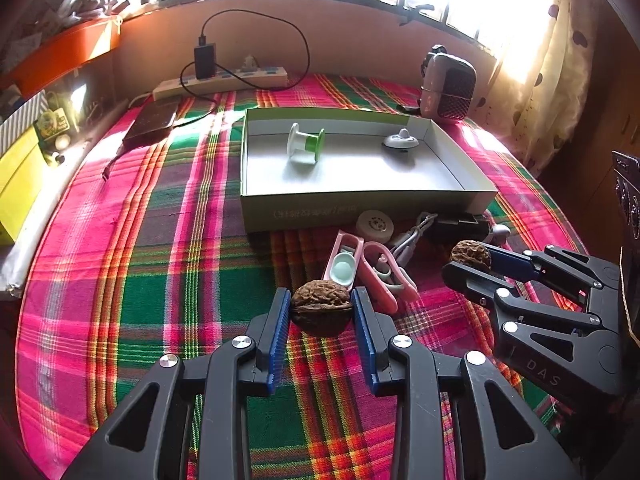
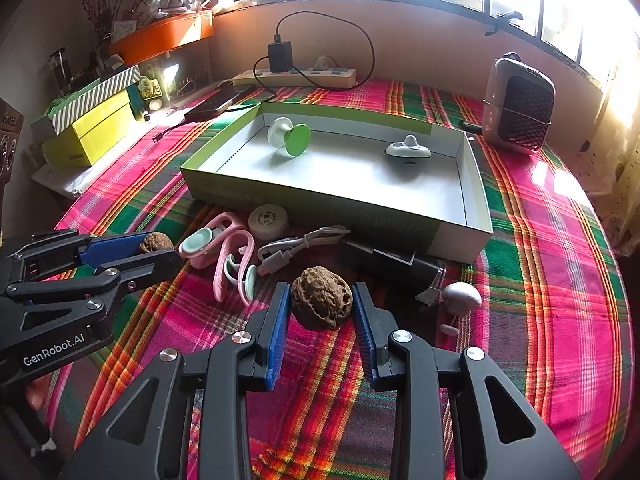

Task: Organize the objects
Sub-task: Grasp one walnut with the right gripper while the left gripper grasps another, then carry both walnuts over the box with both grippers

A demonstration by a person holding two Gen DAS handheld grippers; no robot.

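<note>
My left gripper is shut on a brown walnut, held above the plaid cloth; it also shows in the right wrist view. My right gripper is shut on a second walnut; it shows at the right of the left wrist view. An open green-and-white box lies ahead, holding a white-and-green spool and a grey spinning top. Between grippers and box lie pink clips, a round white case, a grey cable and a black gadget.
A small heater stands at the back right. A power strip with a charger and a dark phone lie at the back. Yellow and striped boxes are stacked at the left. A white mushroom-shaped piece lies right of my right gripper.
</note>
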